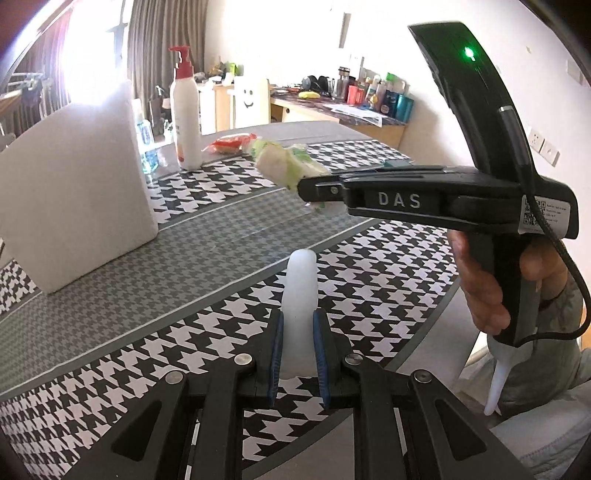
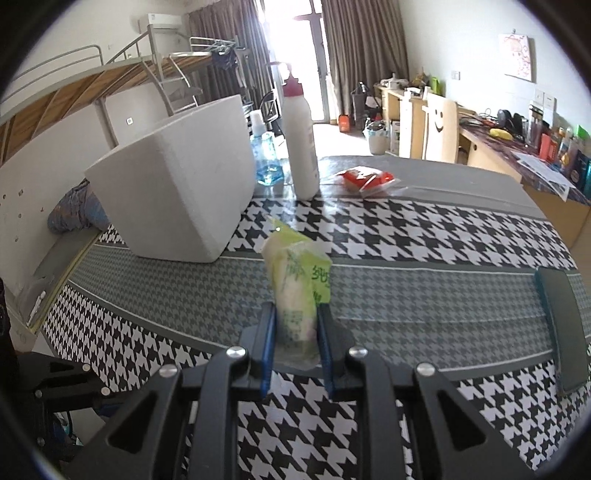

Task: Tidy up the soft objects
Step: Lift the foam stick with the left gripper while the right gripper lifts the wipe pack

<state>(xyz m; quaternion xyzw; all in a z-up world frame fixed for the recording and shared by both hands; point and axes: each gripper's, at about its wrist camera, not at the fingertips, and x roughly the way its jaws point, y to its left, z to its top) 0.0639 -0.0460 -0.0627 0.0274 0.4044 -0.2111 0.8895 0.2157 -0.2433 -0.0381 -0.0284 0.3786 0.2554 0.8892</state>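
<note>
Houndstooth table [image 2: 424,236], left fingers [image 1: 318,332] clamping white tube [image 1: 301,295], right fingers [image 2: 267,332] pinching tissue pack [image 2: 295,288]

Bright daylight pours through a tall glass door [image 2: 308,55] at the far end of the room, flanked by dark brown curtains [image 2: 364,51]. The walls [image 2: 465,40] are plain white, with a small picture [image 2: 517,55] hung on the right one. Beneath it runs a long wooden desk [image 2: 491,147] crowded with bottles and boxes, and a pale chair [image 2: 439,125] bearing a smiley face stands beside it. A metal bunk bed [image 2: 122,85] lines the left wall, an air conditioner [image 2: 160,23] mounted above it.
</note>
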